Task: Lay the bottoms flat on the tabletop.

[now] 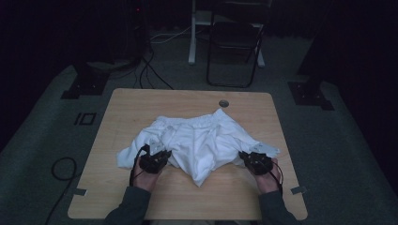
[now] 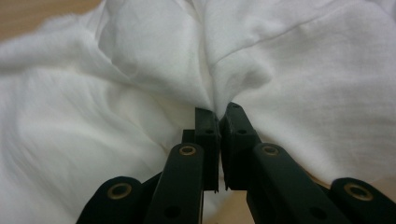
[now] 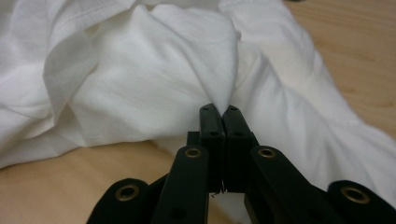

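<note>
Left jaws: pinched together on a fold of the white garment point(image 2: 140, 70); the cloth peaks up right at my left gripper point(image 2: 218, 109) tips.
Right jaws: likewise closed on a gathered ridge of fabric, my right gripper point(image 3: 219, 109) biting its near edge.
Grippers on table: left gripper point(image 1: 155, 159) at 7 o'clock of the cloth, right gripper point(image 1: 257, 161) at 5 o'clock, both at its near hem.
Garment: white garment point(image 1: 197, 138) crumpled at mid-table, elastic-looking band along the far side toward 12 o'clock; it may be shorts, though I cannot be sure.
Key relation: the bulk lies ahead of both jaws, at 12 o'clock; its long axis runs 9 to 3, and I hold it near each end. Neither hand is plainly nearer.
Likely next: lift or draw apart to spread it, my guess only.
Surface: pale wood table point(image 1: 141, 103), rounded corners, a cable grommet point(image 1: 223, 103) at 12 o'clock.
Room: dim, grey carpet, a dark chair point(image 1: 234, 42) beyond, cables on the floor.
</note>
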The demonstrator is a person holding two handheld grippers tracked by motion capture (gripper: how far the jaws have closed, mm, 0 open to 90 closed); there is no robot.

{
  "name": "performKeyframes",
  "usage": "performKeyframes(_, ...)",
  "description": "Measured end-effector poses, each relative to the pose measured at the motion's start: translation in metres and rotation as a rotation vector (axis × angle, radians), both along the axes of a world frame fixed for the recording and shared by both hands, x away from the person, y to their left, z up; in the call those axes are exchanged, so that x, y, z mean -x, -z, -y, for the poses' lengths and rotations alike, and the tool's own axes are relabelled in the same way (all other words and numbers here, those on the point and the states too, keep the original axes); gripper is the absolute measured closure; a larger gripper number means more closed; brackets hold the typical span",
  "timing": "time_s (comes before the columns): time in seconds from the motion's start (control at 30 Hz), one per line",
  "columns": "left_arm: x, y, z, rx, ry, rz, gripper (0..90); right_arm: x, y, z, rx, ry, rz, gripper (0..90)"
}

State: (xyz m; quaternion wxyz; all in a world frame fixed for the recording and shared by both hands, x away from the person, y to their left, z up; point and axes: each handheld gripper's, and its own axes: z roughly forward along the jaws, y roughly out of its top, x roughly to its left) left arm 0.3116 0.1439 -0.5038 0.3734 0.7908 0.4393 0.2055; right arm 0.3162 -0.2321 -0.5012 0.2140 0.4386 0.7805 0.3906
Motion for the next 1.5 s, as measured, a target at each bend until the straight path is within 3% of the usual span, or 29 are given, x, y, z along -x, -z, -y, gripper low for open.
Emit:
performKeyframes(0.13,0.01,0.012,-0.003,-0.004,0.011,-0.044,86.4,0.015,0.007,0.0,0.025,-0.024,-0.022,88.8)
performKeyframes(0.3,0.012,0.025,-0.002,-0.025,0.003,-0.077,83.4,0.025,0.016,-0.006,0.07,-0.044,-0.047,88.4)
performKeyframes(0.4,0.013,0.022,-0.006,-0.01,-0.011,-0.053,65.8,0.025,0.012,-0.009,0.083,-0.043,-0.033,76.2)
performKeyframes(0.47,0.015,0.018,-0.012,0.0,-0.016,-0.042,60.2,0.026,0.008,-0.008,0.071,-0.046,-0.018,67.5)
performKeyframes(0.7,0.014,0.014,-0.029,0.012,-0.061,-0.014,54.7,0.027,-0.008,-0.007,0.02,-0.025,0.04,57.4)
performKeyframes(1.03,0.0,0.03,-0.03,-0.022,-0.084,-0.03,54.8,0.01,-0.018,-0.045,-0.016,-0.091,0.07,53.9)
performKeyframes(1.2,-0.005,0.035,-0.03,-0.048,-0.094,-0.017,57.6,-0.004,-0.019,-0.073,-0.032,-0.125,0.034,48.3)
performKeyframes(1.33,-0.01,0.037,-0.032,-0.067,-0.117,-0.002,60.5,-0.014,-0.019,-0.092,-0.024,-0.116,0.018,45.1)
performKeyframes(1.5,-0.015,0.039,-0.038,-0.063,-0.128,0.003,60.6,-0.03,-0.007,-0.107,-0.003,-0.12,-0.066,43.7)
